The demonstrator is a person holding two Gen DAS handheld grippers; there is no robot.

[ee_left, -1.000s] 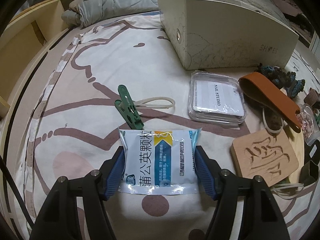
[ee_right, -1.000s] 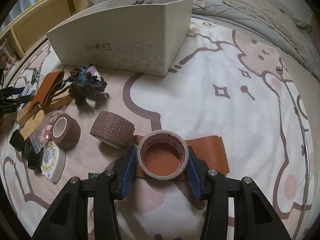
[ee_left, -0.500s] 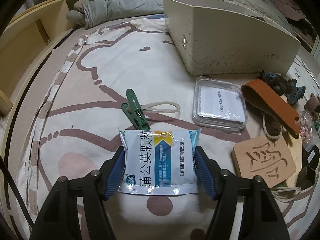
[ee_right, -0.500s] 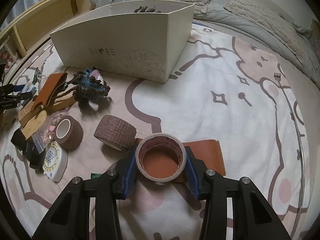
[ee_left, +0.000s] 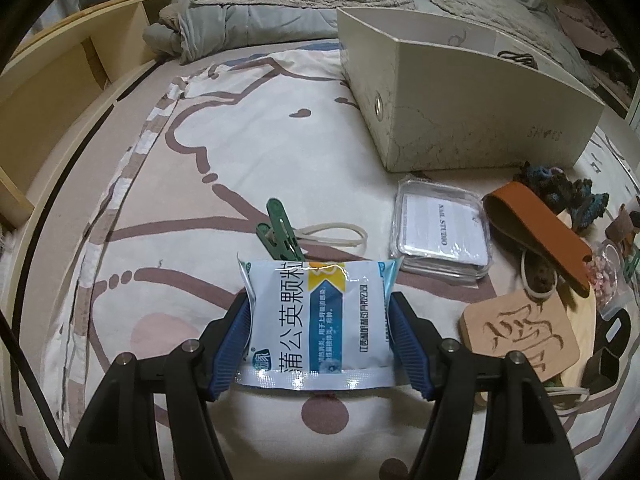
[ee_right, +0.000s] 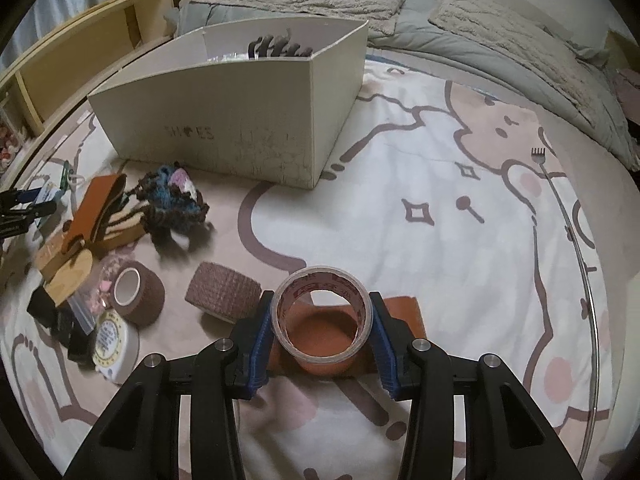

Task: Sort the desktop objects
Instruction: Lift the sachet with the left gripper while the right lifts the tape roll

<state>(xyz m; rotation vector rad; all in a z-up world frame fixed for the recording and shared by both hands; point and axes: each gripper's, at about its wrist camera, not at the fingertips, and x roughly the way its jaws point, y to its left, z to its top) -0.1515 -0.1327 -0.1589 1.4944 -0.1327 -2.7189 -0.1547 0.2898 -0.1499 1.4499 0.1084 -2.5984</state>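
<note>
My left gripper point(ee_left: 320, 332) is shut on a light blue sachet point(ee_left: 318, 322) with Chinese print and holds it above the bedsheet. My right gripper point(ee_right: 322, 322) is shut on a roll of clear tape point(ee_right: 320, 316) and holds it lifted over a brown leather piece point(ee_right: 400, 316). The white storage box point(ee_left: 460, 100) stands at the back; in the right wrist view the box point(ee_right: 224, 128) has dark items inside.
A green clip point(ee_left: 280, 232), a rubber band point(ee_left: 332, 236), a clear plastic case point(ee_left: 440, 232), a brown leather strap point(ee_left: 536, 232) and a carved wooden block point(ee_left: 520, 332) lie nearby. Two brown rolls point(ee_right: 136, 296) point(ee_right: 224, 292), a yarn bundle point(ee_right: 172, 200) and a tape measure point(ee_right: 112, 340) lie at the left.
Both grippers have risen with their loads; the tape roll has lifted off the leather piece, and both views have closed in on the box.
</note>
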